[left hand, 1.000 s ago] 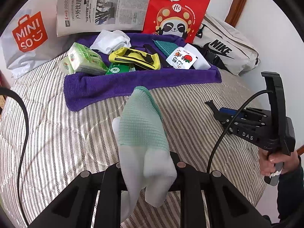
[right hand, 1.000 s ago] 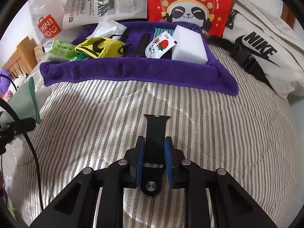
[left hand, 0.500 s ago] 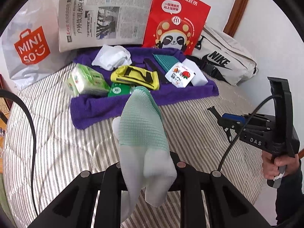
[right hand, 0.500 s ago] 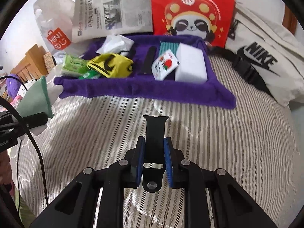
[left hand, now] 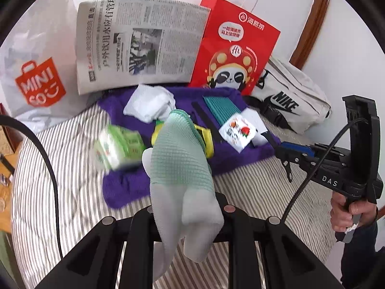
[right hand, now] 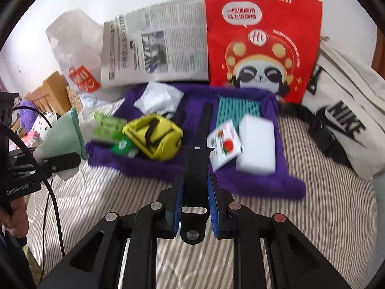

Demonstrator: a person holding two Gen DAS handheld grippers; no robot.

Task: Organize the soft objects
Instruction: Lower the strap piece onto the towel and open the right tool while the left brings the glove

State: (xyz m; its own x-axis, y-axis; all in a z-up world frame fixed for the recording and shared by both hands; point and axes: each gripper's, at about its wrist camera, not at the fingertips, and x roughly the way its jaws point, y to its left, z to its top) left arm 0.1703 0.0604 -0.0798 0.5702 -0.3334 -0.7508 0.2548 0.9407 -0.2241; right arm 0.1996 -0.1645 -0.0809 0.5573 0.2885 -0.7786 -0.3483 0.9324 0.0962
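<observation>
Both views now take in more of the wall and the bags than a second ago, and the purple towel [right hand: 262, 183] sits lower and nearer the middle of each frame. Across the lower centre of the left wrist view, the left gripper [left hand: 186, 213] is clamped on a mint-green and white sock [left hand: 180, 168], whose green cuff stands up in front of the towel while the white toe end droops below the fingers. At the bottom centre of the right wrist view, the right gripper [right hand: 194, 200] pinches a black strap [right hand: 196, 168] between its blue pads [right hand: 176, 201] (the strap's tip points up toward the towel). On the towel lie a yellow pouch [right hand: 154, 137], a white sponge block [right hand: 256, 144], a strawberry-print packet [right hand: 225, 144], a teal ribbed cloth [right hand: 238, 108], a crumpled white cloth [right hand: 158, 98] and green tissue packs [right hand: 108, 126], blurred. Behind it, along the top of the frame, stand a newspaper [right hand: 154, 41], a red panda bag [right hand: 262, 41], a white Miniso bag [left hand: 36, 72] and a Nike bag [right hand: 346, 120]. All of it rests on a striped bedcover [right hand: 324, 216].
</observation>
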